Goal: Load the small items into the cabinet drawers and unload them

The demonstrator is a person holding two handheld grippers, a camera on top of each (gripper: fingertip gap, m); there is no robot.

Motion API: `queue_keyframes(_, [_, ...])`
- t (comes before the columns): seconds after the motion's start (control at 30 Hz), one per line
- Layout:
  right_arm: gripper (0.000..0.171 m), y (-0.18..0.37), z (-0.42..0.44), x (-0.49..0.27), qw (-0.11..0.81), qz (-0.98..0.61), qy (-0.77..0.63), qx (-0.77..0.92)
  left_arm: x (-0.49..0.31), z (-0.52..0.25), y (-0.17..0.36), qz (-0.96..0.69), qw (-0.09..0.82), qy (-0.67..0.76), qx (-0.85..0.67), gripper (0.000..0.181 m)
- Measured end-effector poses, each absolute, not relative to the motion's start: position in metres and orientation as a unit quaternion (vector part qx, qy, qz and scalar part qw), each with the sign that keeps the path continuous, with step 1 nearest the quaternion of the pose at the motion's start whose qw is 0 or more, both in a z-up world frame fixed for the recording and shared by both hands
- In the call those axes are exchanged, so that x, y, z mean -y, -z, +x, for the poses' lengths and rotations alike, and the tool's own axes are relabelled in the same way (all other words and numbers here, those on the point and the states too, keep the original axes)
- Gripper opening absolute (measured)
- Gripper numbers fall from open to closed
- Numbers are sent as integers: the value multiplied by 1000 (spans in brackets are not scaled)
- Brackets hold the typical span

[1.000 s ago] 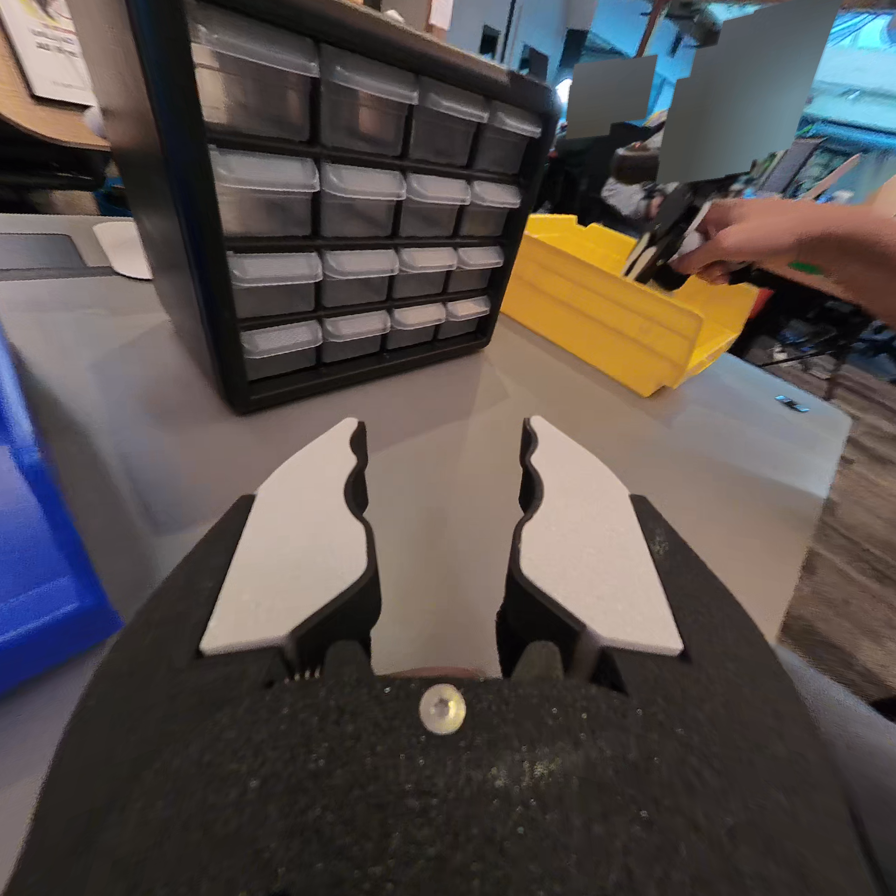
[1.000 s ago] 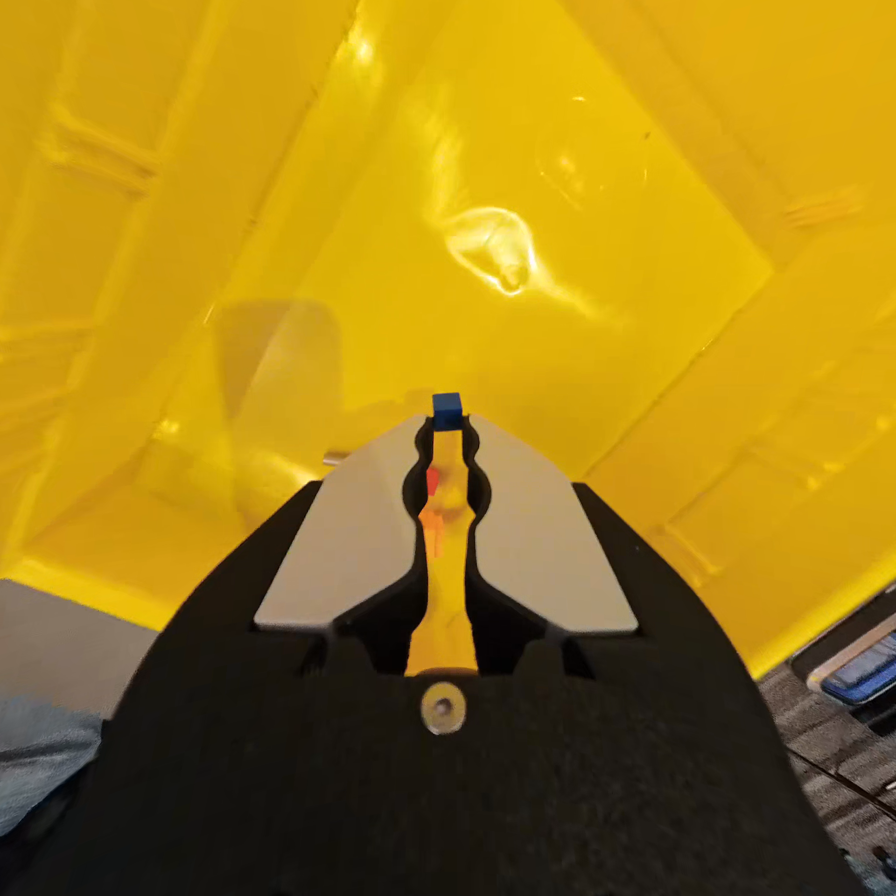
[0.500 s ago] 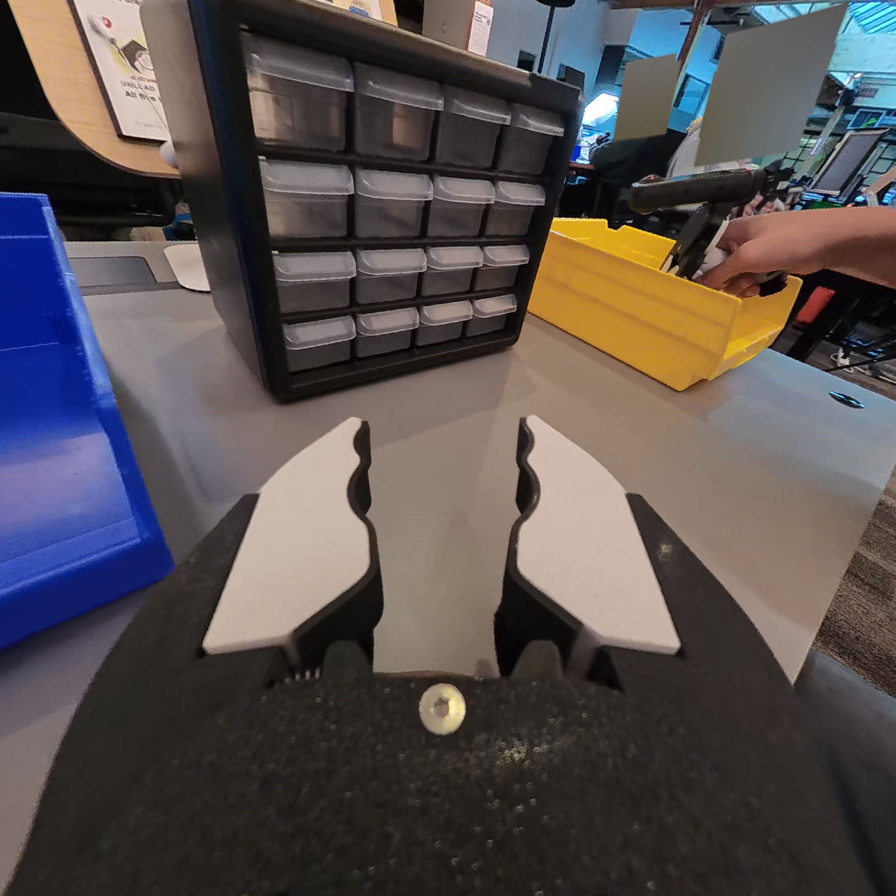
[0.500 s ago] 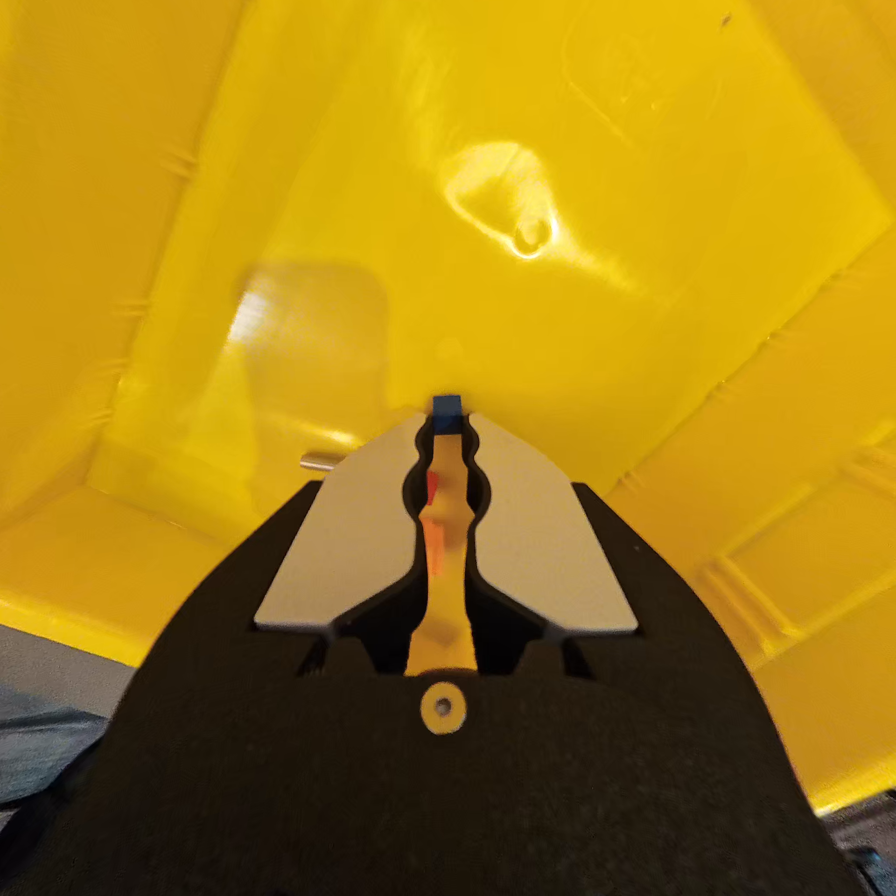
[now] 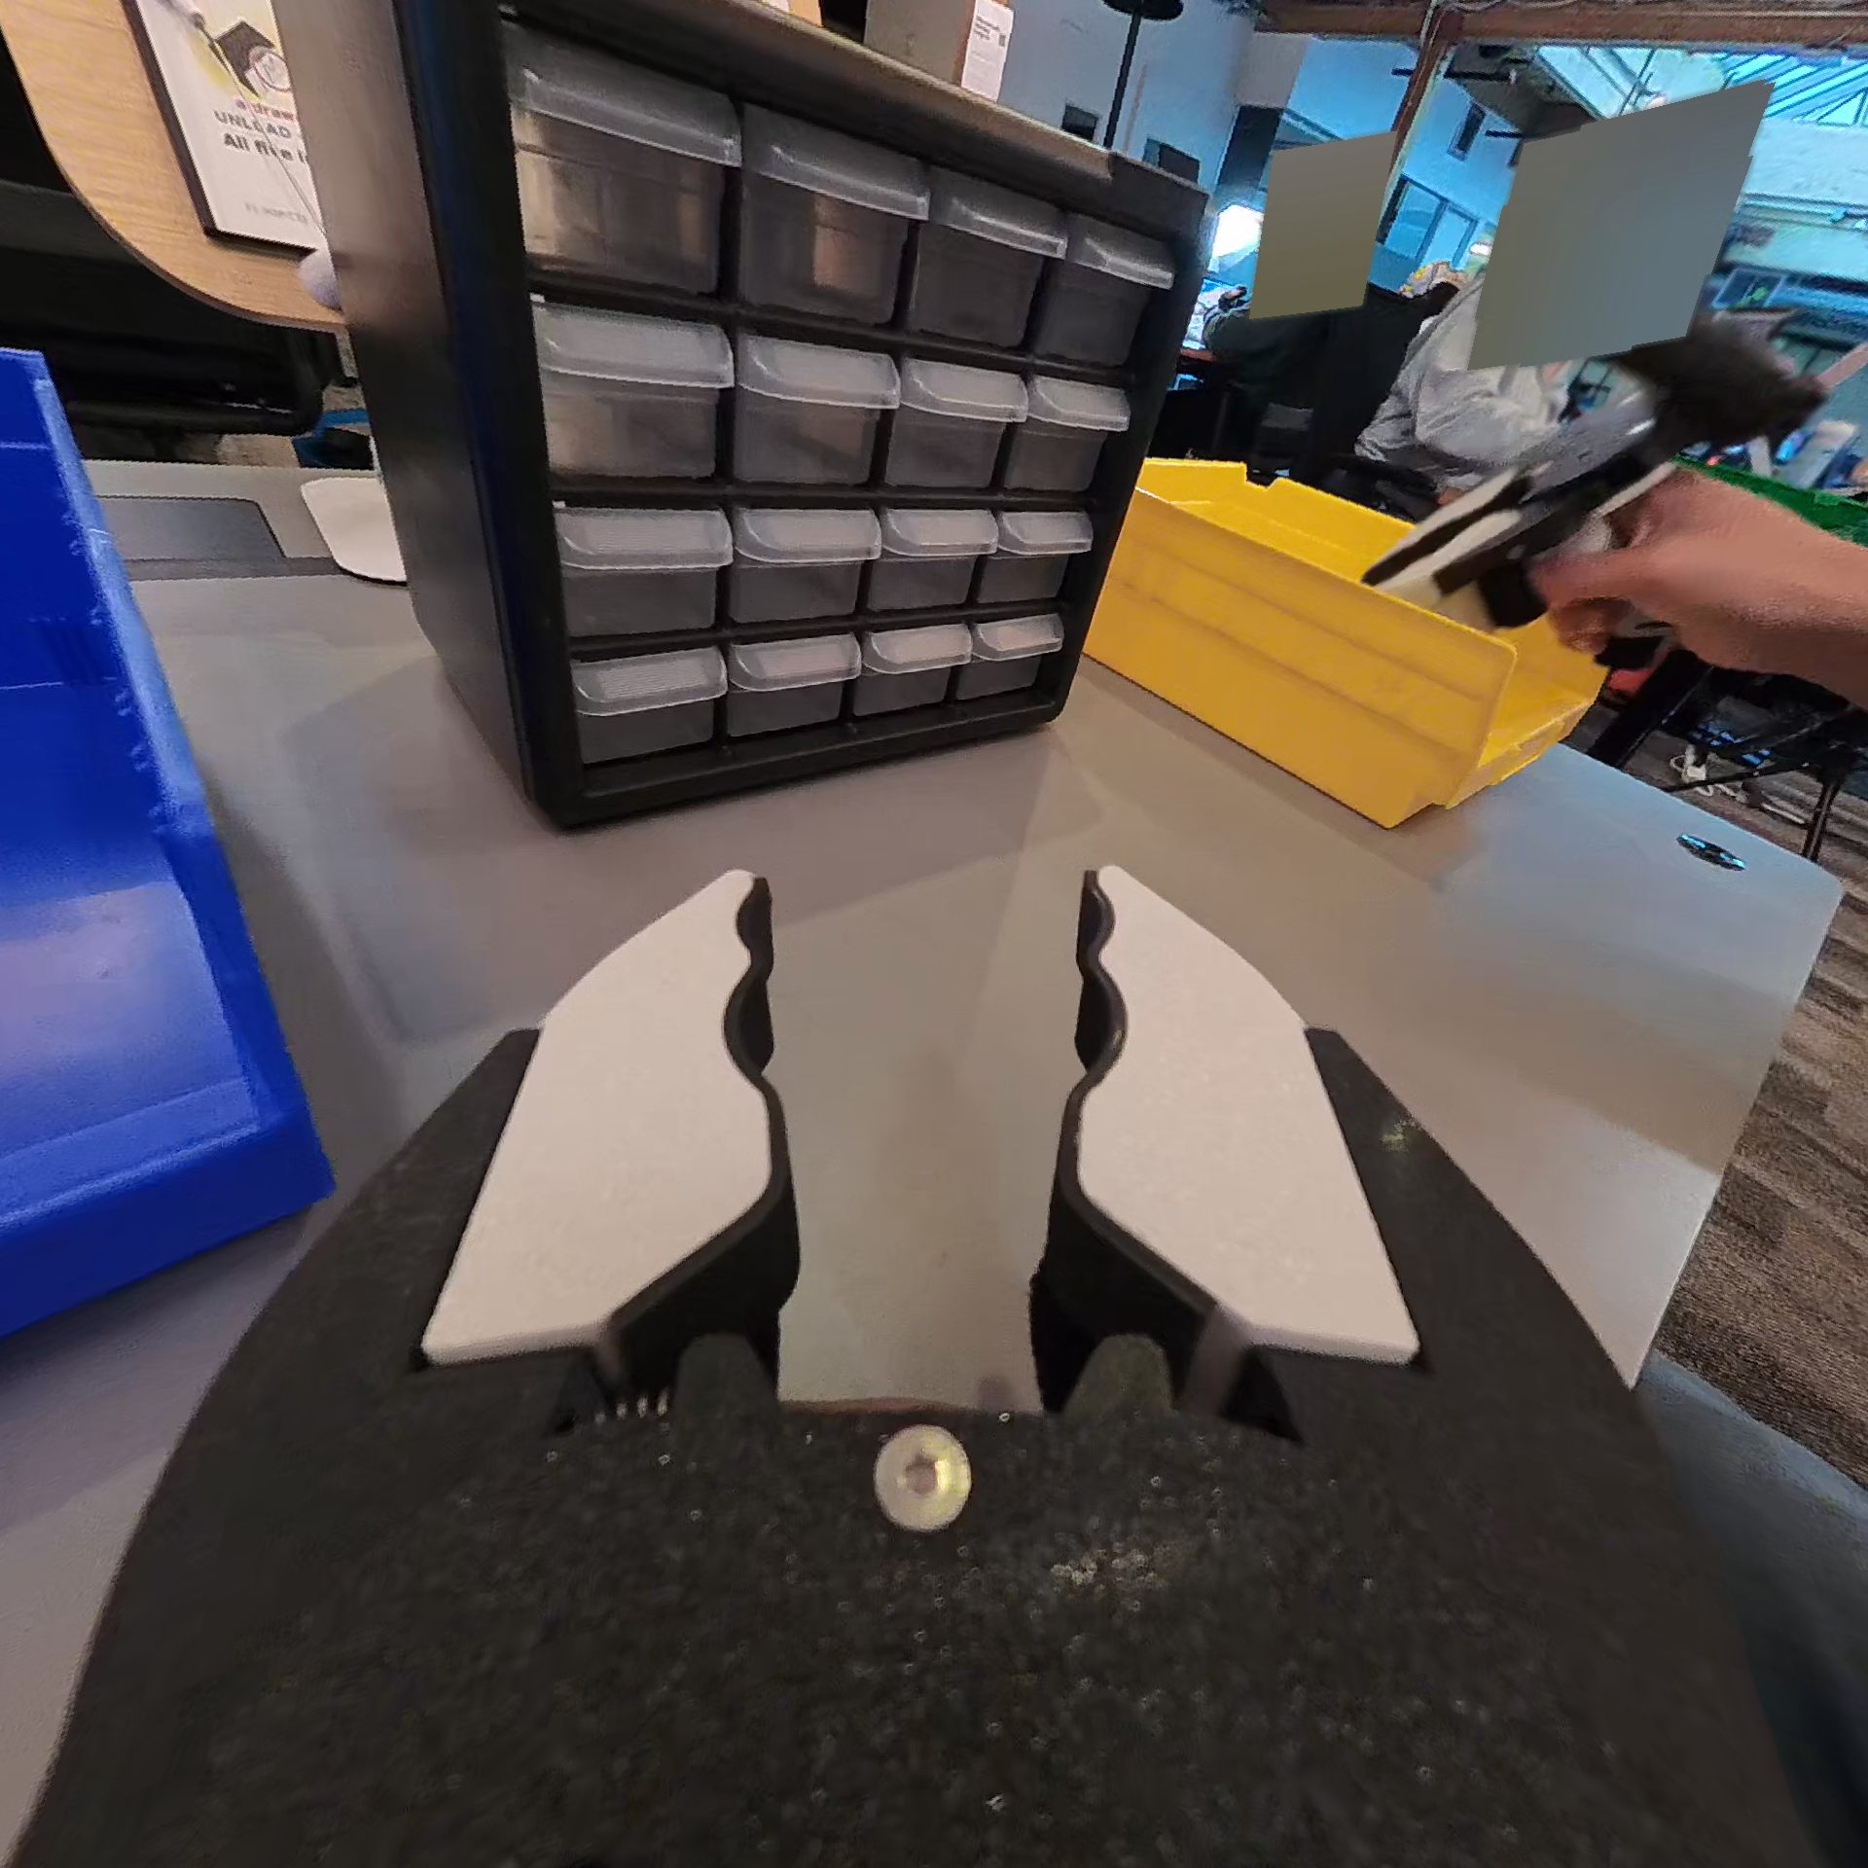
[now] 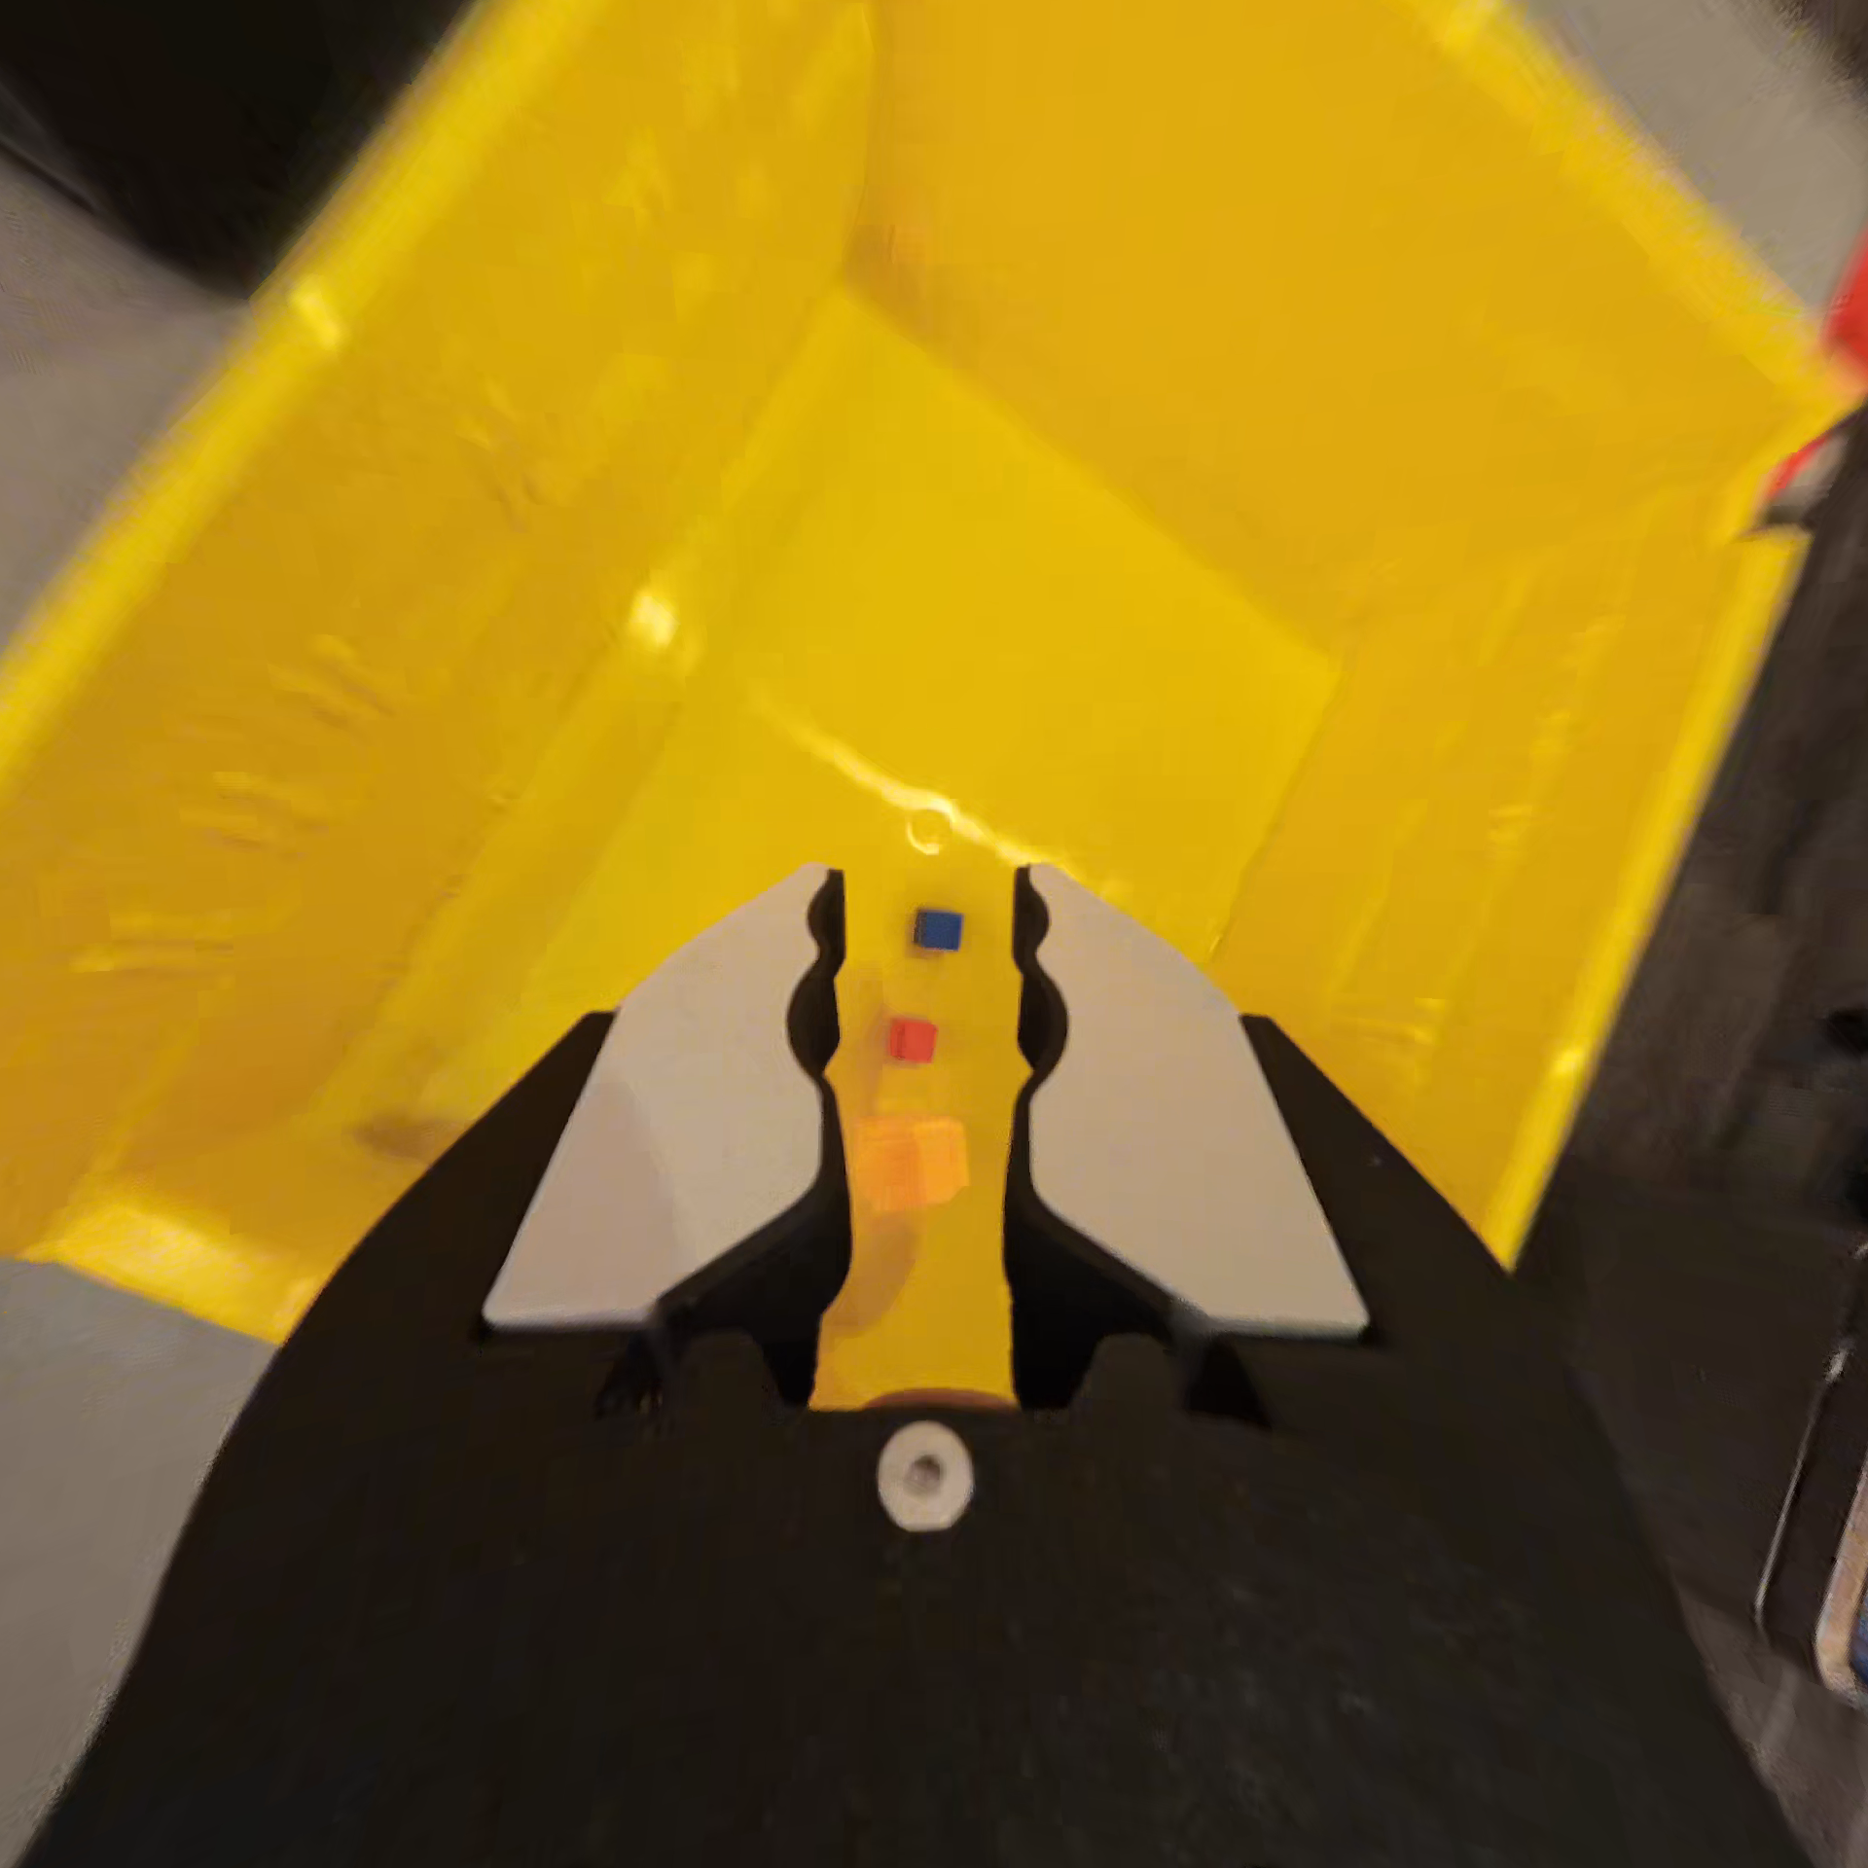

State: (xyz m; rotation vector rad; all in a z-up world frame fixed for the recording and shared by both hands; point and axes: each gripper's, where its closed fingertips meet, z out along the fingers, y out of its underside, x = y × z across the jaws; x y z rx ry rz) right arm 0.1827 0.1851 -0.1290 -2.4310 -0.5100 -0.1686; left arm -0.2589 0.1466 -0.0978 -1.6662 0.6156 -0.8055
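Grey counter (image 5: 1314, 1011), cabinet (image 5: 809, 404) at 12, drawers shut. Left claw (image 5: 920, 910) open, empty. Right claw (image 6: 922, 900) open above yellow bin (image 6: 505, 505); blue cube (image 6: 938, 928), red cube (image 6: 913, 1040) between fingers. Best: drop straight, centre one cube, close gently.

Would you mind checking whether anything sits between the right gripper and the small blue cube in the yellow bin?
Nothing visible does: the right gripper is open above the blue cube inside the yellow bin.

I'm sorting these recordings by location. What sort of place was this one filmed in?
Probably a shared workshop or lab. A drawer cabinet stands on a grey table between a blue bin and a yellow bin, with seated people and desks behind.
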Motion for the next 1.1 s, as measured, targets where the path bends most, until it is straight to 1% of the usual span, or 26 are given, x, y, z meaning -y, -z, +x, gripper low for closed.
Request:
queue_keyframes(0.13, [31,58,135,-150,494,-842,76,202,-145,-255,101,-710,561,318,-282,59])
queue_keyframes(0.2, [28,38,99,-124,557,-800,56,218,-146,-253,104,-719,556,295,-295,59])
queue_keyframes(0.27, [25,39,53,-103,580,-777,8,243,-146,-246,107,-729,540,289,-307,59])
queue_keyframes(0.37, [29,42,-11,-83,598,-751,-67,271,-144,-234,113,-745,501,285,-337,60])
queue_keyframes(0.4, [30,43,-31,-82,604,-740,-77,287,-145,-229,111,-746,496,282,-344,59])
queue_keyframes(0.47, [30,49,-58,-92,621,-723,-55,299,-148,-215,106,-747,480,274,-371,59])
queue_keyframes(0.57, [30,72,-105,-126,615,-712,-26,338,-148,-197,98,-766,438,272,-385,59])
queue_keyframes(0.6, [30,84,-112,-144,609,-709,19,355,-141,-191,98,-771,413,286,-392,59])
queue_keyframes(0.67, [37,103,-108,-184,586,-689,164,394,-131,-192,99,-787,387,285,-386,60])
queue_keyframes(0.73, [36,109,-97,-217,582,-636,301,408,-126,-202,105,-803,393,266,-361,59])
queue_keyframes(0.8, [35,122,-93,-240,553,-601,383,432,-120,-215,115,-818,403,245,-331,60])
queue_keyframes(0.9, [35,148,-86,-263,522,-603,409,443,-111,-234,128,-832,415,234,-283,60])
queue_keyframes(0.93, [34,151,-84,-268,522,-600,418,439,-108,-241,132,-835,422,229,-269,60])
queue_keyframes(0.97, [29,152,-83,-271,524,-600,417,438,-106,-248,135,-835,431,224,-259,60])
queue_keyframes(1.1, [29,149,-82,-283,529,-596,423,432,-98,-268,141,-833,447,215,-244,60])
